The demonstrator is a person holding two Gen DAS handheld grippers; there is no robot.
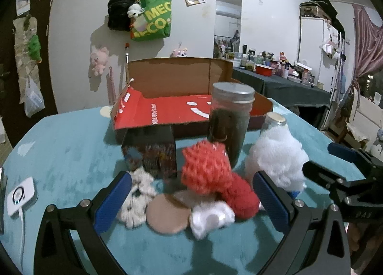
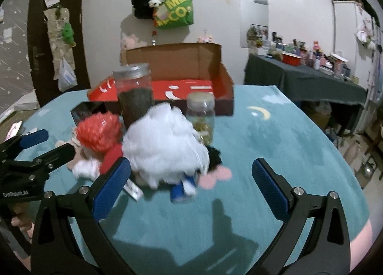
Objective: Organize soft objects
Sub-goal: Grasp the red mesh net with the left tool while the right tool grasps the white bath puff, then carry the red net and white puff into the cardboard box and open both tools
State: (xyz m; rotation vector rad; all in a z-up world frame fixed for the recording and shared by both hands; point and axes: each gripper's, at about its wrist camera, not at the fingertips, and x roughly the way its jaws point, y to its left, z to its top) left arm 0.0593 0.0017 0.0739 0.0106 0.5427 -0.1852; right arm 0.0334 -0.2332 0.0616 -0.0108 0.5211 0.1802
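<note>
Teal cloth covers the table (image 1: 59, 145), and at its far side an open cardboard box (image 1: 177, 76) with a red inside stands ready, with nothing inside it that I can see. Near the cameras lies a cluster of soft things: a red knitted piece (image 1: 215, 179), a cream scrunchie (image 1: 137, 196), a small white plush (image 1: 210, 220), a flat brown round pad (image 1: 167, 215), and to the right a white fluffy tuft (image 2: 165, 145). Two jars, a tall dark one (image 1: 229, 119) and a smaller one (image 2: 201, 117), and a dark printed box (image 1: 150, 150) stand just behind them. The left gripper (image 1: 191, 198) has its jaws wide apart around the red piece and the pad and grips nothing; the right gripper (image 2: 191, 186) is also wide apart, near the white tuft, and is empty. I judge that sorting is only at its beginning: the next move needs one gripper to close on a soft item and carry it to the far box without knocking the jars. On the wall a green bag (image 2: 177, 9) reads partly "MEC" and "CO"; the left gripper's body shows small white lettering, too blurred to read surely.
</note>
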